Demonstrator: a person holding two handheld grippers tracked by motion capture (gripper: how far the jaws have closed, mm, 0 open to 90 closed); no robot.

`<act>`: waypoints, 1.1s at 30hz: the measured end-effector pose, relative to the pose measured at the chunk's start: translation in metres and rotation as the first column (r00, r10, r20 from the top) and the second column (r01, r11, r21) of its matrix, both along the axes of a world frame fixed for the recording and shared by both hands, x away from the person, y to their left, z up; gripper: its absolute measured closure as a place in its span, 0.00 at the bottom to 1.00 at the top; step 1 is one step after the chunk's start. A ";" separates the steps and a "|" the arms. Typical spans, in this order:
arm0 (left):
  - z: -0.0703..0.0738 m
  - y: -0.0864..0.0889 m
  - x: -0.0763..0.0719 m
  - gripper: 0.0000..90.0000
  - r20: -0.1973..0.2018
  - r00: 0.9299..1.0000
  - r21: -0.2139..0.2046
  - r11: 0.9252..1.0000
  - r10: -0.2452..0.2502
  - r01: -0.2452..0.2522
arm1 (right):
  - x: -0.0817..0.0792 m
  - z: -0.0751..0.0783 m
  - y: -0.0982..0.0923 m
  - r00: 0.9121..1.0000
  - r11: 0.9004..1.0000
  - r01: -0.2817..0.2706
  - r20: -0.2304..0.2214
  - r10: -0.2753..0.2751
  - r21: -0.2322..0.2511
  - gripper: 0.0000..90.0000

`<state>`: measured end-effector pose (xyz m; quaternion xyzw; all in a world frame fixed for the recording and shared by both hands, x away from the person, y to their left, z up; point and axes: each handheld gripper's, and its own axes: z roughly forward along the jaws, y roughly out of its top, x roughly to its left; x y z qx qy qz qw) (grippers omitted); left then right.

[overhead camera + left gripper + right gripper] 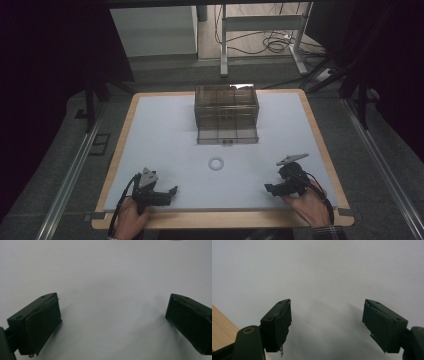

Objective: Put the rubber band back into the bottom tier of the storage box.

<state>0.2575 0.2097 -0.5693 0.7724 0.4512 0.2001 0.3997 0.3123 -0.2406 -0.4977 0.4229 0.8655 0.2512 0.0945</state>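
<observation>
Both hands rest low, the left gripper (170,192) and right gripper (270,188) spread wide, holding nothing.

No legible text, label, brand, number or sign on any surface here.

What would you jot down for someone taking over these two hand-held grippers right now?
Left gripper: open, holding nothing, low at the near left of the white table.
Right gripper: open, holding nothing, near right.
White ring: lies flat mid-table between them, untouched.
Clear drawer box: at the far side, bottom drawer pulled out toward the ring.
Done: drawer is open. Left, probably: pick up the ring and put it in.
</observation>
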 end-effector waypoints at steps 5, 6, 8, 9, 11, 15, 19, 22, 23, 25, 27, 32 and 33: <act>0.000 0.000 0.000 0.00 0.000 1.000 0.000 1.000 0.000 0.000 | 0.004 0.002 0.004 1.000 1.000 -0.014 -0.003 0.014 -0.010 0.27; 0.000 0.000 0.000 0.00 0.000 1.000 0.000 1.000 0.000 0.000 | 0.005 0.002 0.006 1.000 1.000 -0.022 -0.006 0.022 -0.005 0.27; 0.000 0.000 0.000 0.00 0.000 1.000 0.000 1.000 0.000 0.000 | 0.008 0.002 0.009 1.000 1.000 -0.031 -0.002 0.031 -0.003 0.29; 0.000 0.000 0.000 0.00 0.000 1.000 0.000 1.000 0.000 0.000 | 0.009 0.002 0.010 0.999 0.999 -0.037 -0.005 0.037 -0.003 0.30; 0.000 0.000 0.000 0.00 0.000 1.000 0.000 1.000 0.000 0.000 | 0.011 0.003 0.014 0.999 0.999 -0.048 -0.005 0.048 -0.010 0.32; 0.000 0.000 0.000 0.00 0.001 1.000 0.000 1.000 0.000 0.000 | 0.016 0.003 0.020 0.999 0.998 -0.054 -0.007 0.054 -0.024 0.35; 0.000 0.000 0.000 0.00 0.000 1.000 0.000 1.000 0.000 0.000 | 0.021 0.003 0.024 0.998 0.998 -0.058 -0.014 0.058 -0.032 0.38; 0.000 0.000 0.000 0.00 0.000 1.000 0.000 1.000 0.000 0.000 | 0.025 0.004 0.026 0.998 0.998 -0.058 -0.017 0.058 -0.026 0.40; 0.000 0.000 0.000 0.00 0.000 1.000 -0.001 1.000 0.000 0.000 | 0.026 0.004 0.027 0.998 0.998 -0.058 -0.018 0.058 -0.024 0.41; 0.000 0.000 0.000 0.00 0.000 1.000 -0.001 1.000 0.000 0.000 | 0.029 0.005 0.030 0.998 0.998 -0.060 -0.022 0.060 -0.021 0.42; 0.000 0.000 0.000 0.00 0.000 1.000 -0.001 1.000 0.000 0.000 | 0.030 0.005 0.031 0.998 0.998 -0.060 -0.023 0.059 -0.022 0.43; 0.000 0.000 0.000 0.00 0.000 1.000 0.000 1.000 0.000 0.000 | 0.034 0.006 0.037 0.998 0.998 -0.062 -0.018 0.062 -0.023 0.47; 0.000 0.000 0.000 0.00 0.000 1.000 0.000 1.000 0.000 0.000 | 0.035 0.006 0.038 0.998 0.998 -0.063 -0.020 0.063 -0.023 0.47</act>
